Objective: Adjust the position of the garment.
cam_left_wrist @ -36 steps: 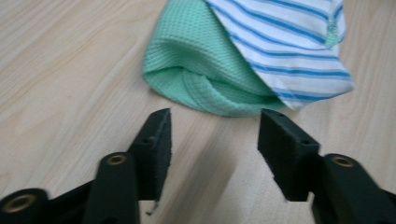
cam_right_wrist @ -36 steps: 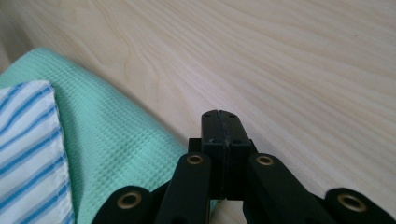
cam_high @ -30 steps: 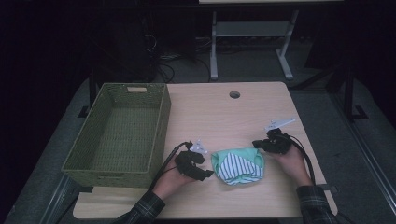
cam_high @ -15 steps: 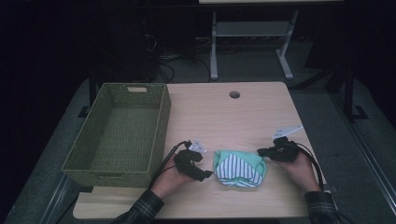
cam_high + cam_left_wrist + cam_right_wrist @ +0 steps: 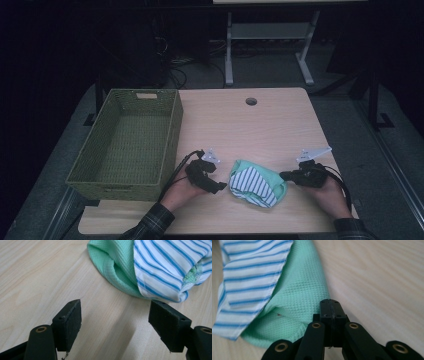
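Left gripper (image 5: 115,322) has just been opening, nothing between its jaws. Right gripper (image 5: 331,308) is clenched, empty, beside the folded green and striped cloth (image 5: 256,184) at six o'clock. Pinch both edges, then lift toward the green basket (image 5: 172,130) at nine o'clock.

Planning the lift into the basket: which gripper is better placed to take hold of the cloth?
Left, probably. The left gripper has just been opening and its jaws stand wide and empty, facing the cloth, beside the basket. The right gripper is shut at the cloth's edge, holding nothing.
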### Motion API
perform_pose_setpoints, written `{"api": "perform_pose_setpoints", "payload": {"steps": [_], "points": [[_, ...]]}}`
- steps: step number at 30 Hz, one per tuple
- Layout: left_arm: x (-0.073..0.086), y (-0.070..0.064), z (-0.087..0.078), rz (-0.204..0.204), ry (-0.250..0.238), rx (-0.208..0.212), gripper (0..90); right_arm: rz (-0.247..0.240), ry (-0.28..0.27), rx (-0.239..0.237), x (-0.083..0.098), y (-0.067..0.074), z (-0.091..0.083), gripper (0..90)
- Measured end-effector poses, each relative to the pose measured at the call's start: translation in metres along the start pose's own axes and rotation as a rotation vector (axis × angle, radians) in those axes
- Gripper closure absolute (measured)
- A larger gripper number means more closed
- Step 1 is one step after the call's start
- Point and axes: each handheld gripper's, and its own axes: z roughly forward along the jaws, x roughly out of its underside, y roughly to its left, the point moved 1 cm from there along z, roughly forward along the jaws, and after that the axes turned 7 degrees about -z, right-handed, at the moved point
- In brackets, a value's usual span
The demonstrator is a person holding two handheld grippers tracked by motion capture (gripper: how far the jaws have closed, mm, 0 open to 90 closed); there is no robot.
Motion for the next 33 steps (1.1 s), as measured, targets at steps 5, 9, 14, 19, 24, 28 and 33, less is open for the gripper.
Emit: {"api": "perform_pose_setpoints", "payload": {"steps": [5,9,14,19,24,28,33], "points": [[-0.001,0.0,-0.001,0.004,-0.003,0.003,25.8,-0.005,-0.007,-0.025,0.008,0.009,-0.004,89.4],[-0.001,-0.001,-0.003,0.003,-0.005,0.001,25.8,-0.031,-0.011,-0.044,0.012,0.019,-0.005,89.4],[-0.002,0.001,-0.006,-0.006,-0.021,-0.002,25.7,-0.054,-0.011,-0.087,0.012,0.033,-0.001,89.4],[-0.003,0.001,-0.01,-0.004,-0.028,0.007,25.2,-0.075,-0.003,-0.116,0.007,0.043,0.004,89.3],[-0.005,-0.002,-0.012,0.01,-0.031,0.018,24.5,-0.105,-0.002,-0.145,0.002,0.05,0.011,89.4],[-0.007,-0.003,-0.016,0.016,-0.042,0.015,24.4,-0.129,-0.002,-0.166,-0.002,0.056,0.014,89.4],[-0.008,-0.003,-0.017,0.023,-0.041,0.012,24.3,-0.161,0.003,-0.192,-0.006,0.064,0.02,89.4]]}}
